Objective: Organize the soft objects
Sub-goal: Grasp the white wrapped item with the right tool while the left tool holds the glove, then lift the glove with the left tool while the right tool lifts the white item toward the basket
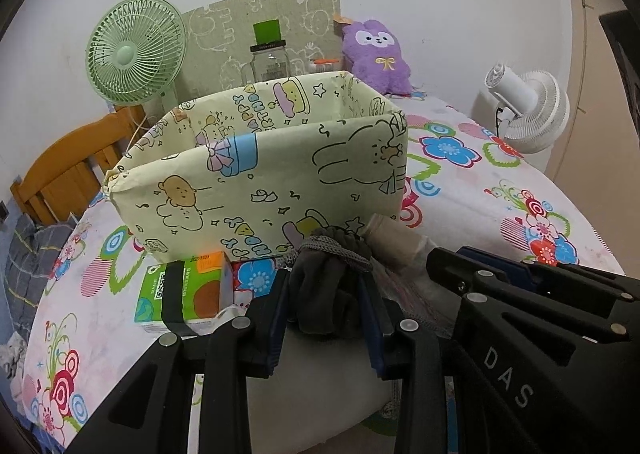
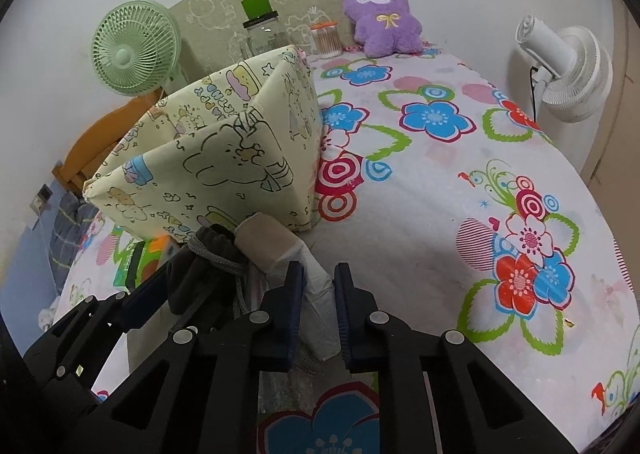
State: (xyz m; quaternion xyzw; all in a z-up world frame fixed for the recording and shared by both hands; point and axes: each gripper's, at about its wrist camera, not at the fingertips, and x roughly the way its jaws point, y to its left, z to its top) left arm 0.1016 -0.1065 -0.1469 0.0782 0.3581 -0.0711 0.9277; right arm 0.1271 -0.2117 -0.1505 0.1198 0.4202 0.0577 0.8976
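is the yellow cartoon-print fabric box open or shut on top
Open. The yellow cartoon-print fabric box stands upright on the flowered bedsheet with no lid; its printed inner walls show. Its floor is hidden, so contents cannot be told.

The box [image 1: 256, 170] sits on the bed [image 1: 480, 190], mid-frame. A tissue pack [image 1: 188, 294] lies before it, lower left. Behind it stand a jar [image 1: 269, 62], a fan [image 1: 134, 54] upper left, and a plush toy [image 1: 378, 56] upper right.

Black tool [image 1: 326, 318], blue pads [image 1: 276, 314], silver screws.
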